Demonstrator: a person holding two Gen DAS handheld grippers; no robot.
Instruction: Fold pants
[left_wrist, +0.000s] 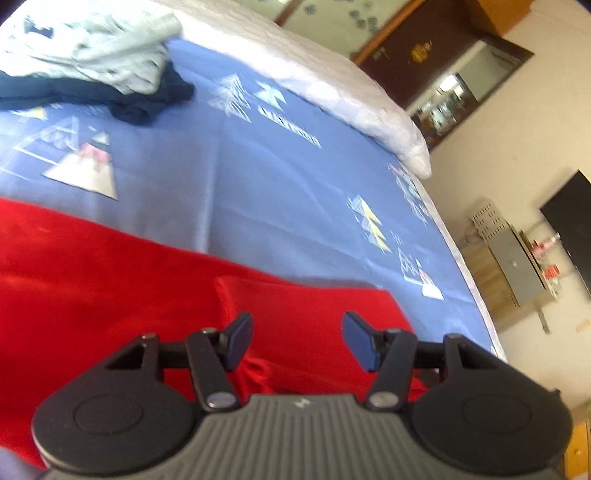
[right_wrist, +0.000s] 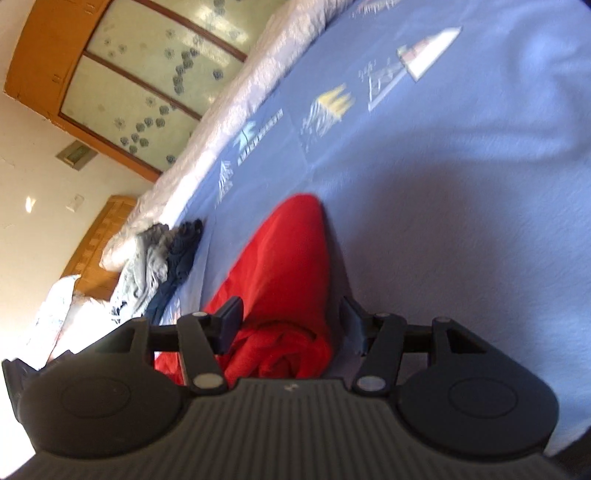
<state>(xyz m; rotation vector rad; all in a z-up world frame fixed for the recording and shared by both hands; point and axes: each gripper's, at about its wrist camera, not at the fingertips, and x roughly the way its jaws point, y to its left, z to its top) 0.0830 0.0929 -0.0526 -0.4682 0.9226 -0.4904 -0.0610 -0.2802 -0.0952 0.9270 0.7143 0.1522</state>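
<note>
Red pants (left_wrist: 110, 280) lie spread on a blue patterned bed sheet (left_wrist: 277, 177). In the left wrist view a folded part of the red cloth lies under and ahead of my left gripper (left_wrist: 297, 341), which is open with nothing between its fingers. In the right wrist view the red pants (right_wrist: 284, 258) run away from me as a narrowing strip, bunched at the near end. My right gripper (right_wrist: 291, 325) is open and straddles that bunched end, with no grip on it.
A pile of pale grey and dark navy clothes (left_wrist: 96, 62) lies on the sheet's far side, also in the right wrist view (right_wrist: 162, 266). A white quilt (left_wrist: 332, 77) lines the bed's far edge. A wooden cabinet (left_wrist: 513, 273) stands beyond the bed's edge.
</note>
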